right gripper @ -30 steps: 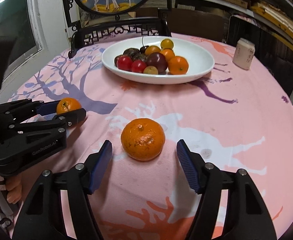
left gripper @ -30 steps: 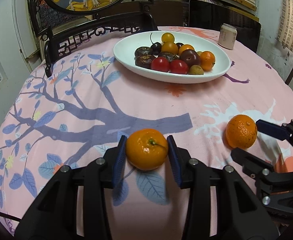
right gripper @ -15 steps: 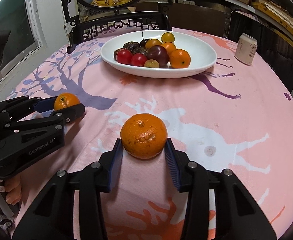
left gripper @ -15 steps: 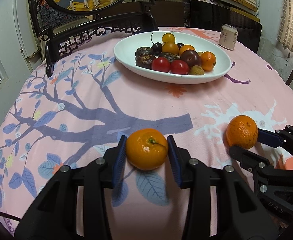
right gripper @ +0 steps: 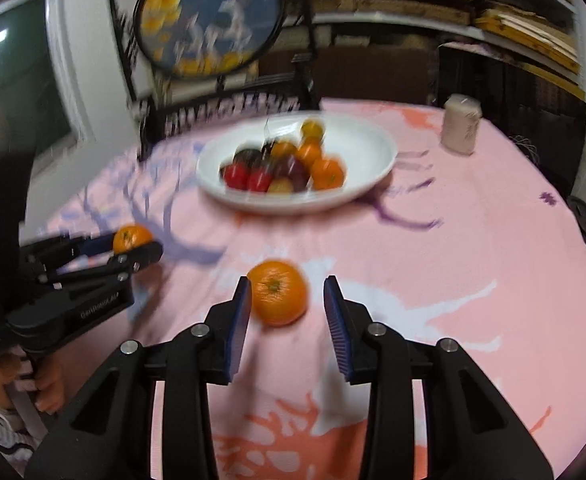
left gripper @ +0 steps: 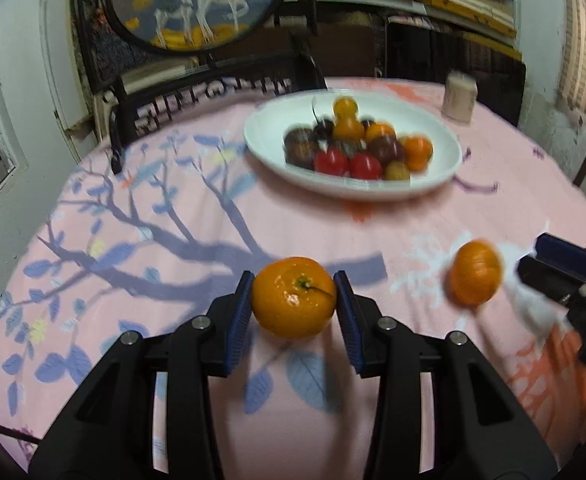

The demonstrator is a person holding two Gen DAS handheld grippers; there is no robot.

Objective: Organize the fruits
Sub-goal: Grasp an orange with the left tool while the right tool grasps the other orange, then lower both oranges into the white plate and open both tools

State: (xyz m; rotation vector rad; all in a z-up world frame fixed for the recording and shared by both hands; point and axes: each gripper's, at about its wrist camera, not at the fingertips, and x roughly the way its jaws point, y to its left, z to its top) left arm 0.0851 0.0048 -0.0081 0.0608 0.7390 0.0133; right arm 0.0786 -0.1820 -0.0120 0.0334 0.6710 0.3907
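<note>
The left tongs point(left gripper: 295, 304) were clenched across the sides of a firm, light, smooth-skinned orange point(left gripper: 294, 297), while the right tongs point(right gripper: 287, 304) were closing on a second orange point(right gripper: 278, 293), touching only their left pad, best gripped across its widest middle.

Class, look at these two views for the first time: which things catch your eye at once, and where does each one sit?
Two bright mandarins near the front of the pink tablecloth draw the eye. One is pinched between the pads of the left tool. The other lies between the right tool's closing jaws, against its left pad. Behind them, a white bowl holds mixed fruit, mid-table.
</note>
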